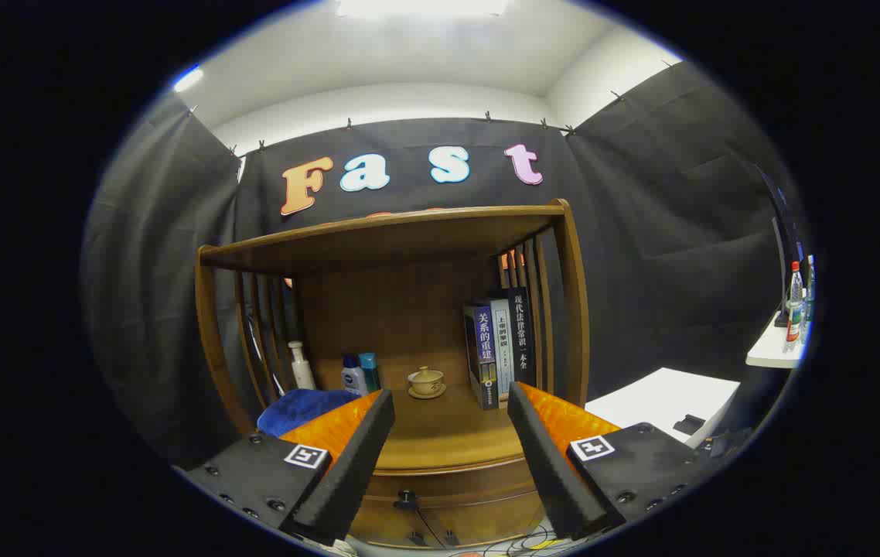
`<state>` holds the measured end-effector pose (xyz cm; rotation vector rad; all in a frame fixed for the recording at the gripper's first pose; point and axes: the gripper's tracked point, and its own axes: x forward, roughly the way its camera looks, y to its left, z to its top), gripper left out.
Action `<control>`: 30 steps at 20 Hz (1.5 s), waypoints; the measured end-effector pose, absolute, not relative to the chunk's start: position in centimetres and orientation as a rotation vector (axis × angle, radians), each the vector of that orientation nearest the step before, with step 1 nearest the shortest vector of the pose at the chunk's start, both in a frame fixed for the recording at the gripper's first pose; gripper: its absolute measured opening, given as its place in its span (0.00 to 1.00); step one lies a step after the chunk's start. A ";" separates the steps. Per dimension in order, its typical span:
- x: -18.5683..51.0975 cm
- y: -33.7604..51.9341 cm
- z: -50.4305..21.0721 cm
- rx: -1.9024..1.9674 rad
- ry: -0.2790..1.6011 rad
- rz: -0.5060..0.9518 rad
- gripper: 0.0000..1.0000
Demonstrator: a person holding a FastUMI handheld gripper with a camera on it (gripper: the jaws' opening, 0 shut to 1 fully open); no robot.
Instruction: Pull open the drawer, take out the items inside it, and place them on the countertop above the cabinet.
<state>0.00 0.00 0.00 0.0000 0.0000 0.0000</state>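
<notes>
gripper point(451, 422): fingers spread apart, holding nothing
drawer: brown wooden drawer point(448, 487) with small dark knob point(407, 497), shut, near, between the fingers
countertop: wooden shelf surface point(448, 433) beyond the fingers, lidded cup point(426, 381) far

The cabinet point(401, 309) is brown wood with a smooth, lightly glossy varnish, its worktop point(448, 433) catching a soft sheen. The drawer point(440, 503) front below looks the same wood, with a small dark knob point(406, 497), probably metal or plastic. At the far left lies a blue cloth point(301, 408), soft and matt. The bottles point(355, 375) look like smooth plastic, the little lidded cup point(426, 381) glazed ceramic. The books point(500, 344) have glossy paper covers. The claw point(449, 452), fingers spread apart, has matt, foam-like pads point(355, 456).
</notes>
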 end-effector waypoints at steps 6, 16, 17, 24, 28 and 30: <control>0.2 0.4 -0.7 0.011 0.010 0.005 0.98; 0.7 1.5 -1.2 0.026 0.015 0.024 0.98; 0.8 1.8 -1.2 0.025 0.014 0.028 0.98; 1.3 3.6 -3.4 0.015 0.026 0.059 0.98; 2.3 6.0 -7.3 0.033 0.041 0.102 0.98; 2.6 7.3 -9.7 0.055 0.047 0.131 0.98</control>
